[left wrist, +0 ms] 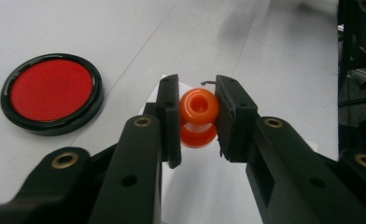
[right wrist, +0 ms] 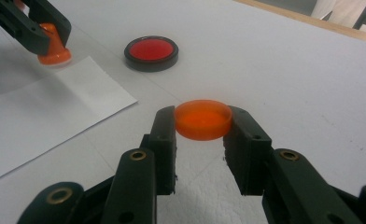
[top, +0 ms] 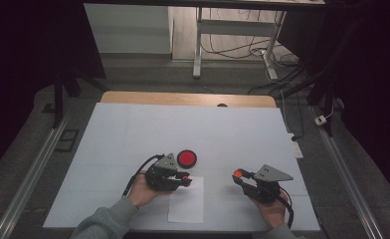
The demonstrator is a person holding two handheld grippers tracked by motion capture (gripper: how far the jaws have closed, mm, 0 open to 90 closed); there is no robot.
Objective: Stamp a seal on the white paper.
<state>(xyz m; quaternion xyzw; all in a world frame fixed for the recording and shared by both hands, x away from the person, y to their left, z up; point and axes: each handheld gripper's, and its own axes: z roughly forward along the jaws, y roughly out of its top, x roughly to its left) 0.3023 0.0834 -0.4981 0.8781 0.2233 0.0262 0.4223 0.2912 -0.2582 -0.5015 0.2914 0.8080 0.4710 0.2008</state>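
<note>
A person's left gripper clamps an orange stamp by its knobbed handle, the stamp's base resting at the corner of a white sheet of paper on the table. The right gripper, held well apart, grasps the stamp's round orange cap above the table. A red ink pad in a black case lies just beyond the left gripper.

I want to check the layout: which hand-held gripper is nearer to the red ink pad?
Left. The left hand-held gripper, holding the orange stamp, is just beside the red ink pad. The right hand-held gripper, holding the orange cap, is farther off.
</note>
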